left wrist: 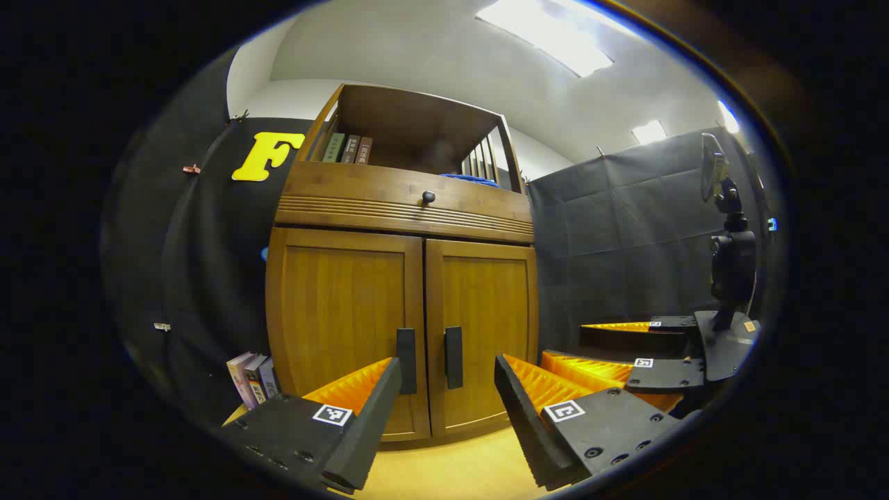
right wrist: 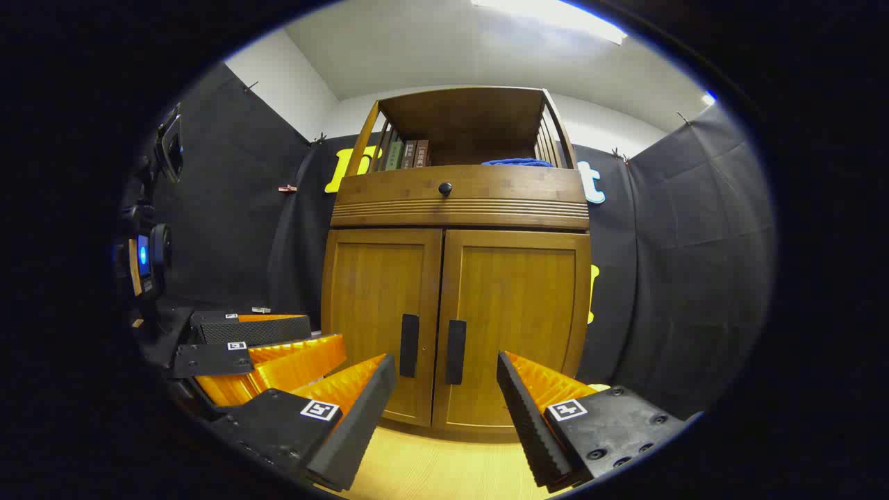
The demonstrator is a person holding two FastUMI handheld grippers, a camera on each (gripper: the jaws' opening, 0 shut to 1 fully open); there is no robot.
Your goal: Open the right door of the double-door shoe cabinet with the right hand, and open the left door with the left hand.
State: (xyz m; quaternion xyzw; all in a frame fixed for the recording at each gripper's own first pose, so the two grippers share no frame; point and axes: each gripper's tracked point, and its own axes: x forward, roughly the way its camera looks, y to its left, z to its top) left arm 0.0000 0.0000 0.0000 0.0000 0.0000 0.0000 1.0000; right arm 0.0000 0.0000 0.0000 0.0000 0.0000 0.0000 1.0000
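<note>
Facing the cabinet from low down, both grippers are held side by side in front of its closed doors, each with its jaws spread wide and nothing between them. In the left gripper view the left gripper brackets the two handles, with the left handle just inside its left finger and the right handle near the middle of the gap; the fingers are apart from both. The right gripper, seen in its own view, is aimed likewise at the seam between the doors, its open fingers framing both handles from a little farther back. The same gripper also appears off to the side in the left gripper view, showing that the two tools are level and near each other.

The left door and right door are flush with the frame, so neither step of the task has begun. Handles sit close together at the meeting edges, which explains the central aim of both tools: each door swings outward from the middle. Jaws are presumably held wide so that a vertical handle can pass between the fingers before closing. The likely first target is the right handle, approached by the right gripper. Above the doors lie a drawer with a knob and a shelf of books, neither involved.
</note>
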